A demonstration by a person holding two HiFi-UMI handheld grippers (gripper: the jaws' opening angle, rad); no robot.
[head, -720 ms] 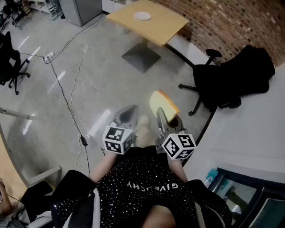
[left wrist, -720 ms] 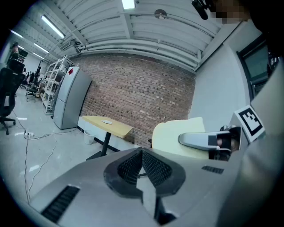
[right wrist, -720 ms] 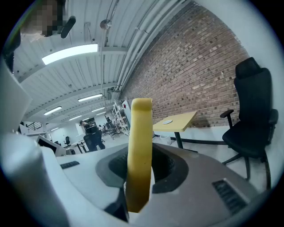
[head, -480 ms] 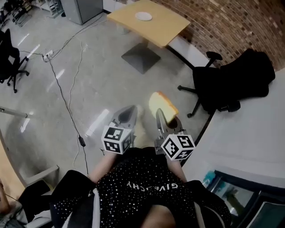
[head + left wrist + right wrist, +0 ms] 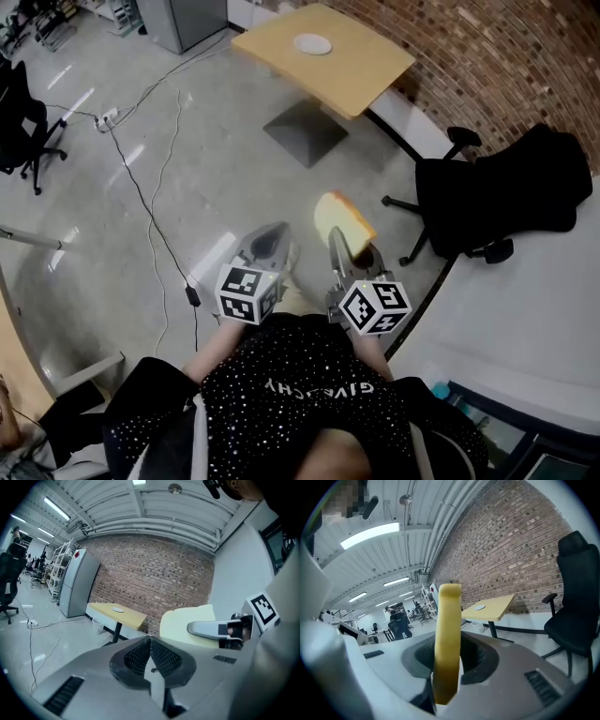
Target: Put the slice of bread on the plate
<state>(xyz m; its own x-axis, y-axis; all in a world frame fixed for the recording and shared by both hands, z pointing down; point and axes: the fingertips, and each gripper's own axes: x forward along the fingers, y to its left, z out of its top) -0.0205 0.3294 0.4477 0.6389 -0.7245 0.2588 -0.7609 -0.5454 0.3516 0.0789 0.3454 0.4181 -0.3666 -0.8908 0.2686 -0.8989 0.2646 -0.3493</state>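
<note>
Your right gripper [image 5: 353, 246] has the slice of bread [image 5: 343, 217] pinched edge-on between its jaws; the lower end sits down between the pads and the rest stands up past the tips; your left gripper [image 5: 273, 234] rides just beside it, jaws pressed together on nothing; both hang out in front of your body over the grey floor [image 5: 187, 169], well apart from the wooden table [image 5: 366, 70] by the brick wall [image 5: 487, 56], where the white plate [image 5: 312, 43] sits bare; the right gripper view gives you only the thin yellowish edge of the slice, dead centre, with the plate far off just to its right; the left gripper view gives you what that one can't, the broad pale face of the slice with one right jaw laid flat across it; only the head view takes in the black office chair [image 5: 506, 187] off to your right, and the bread's browner crust side.
</note>
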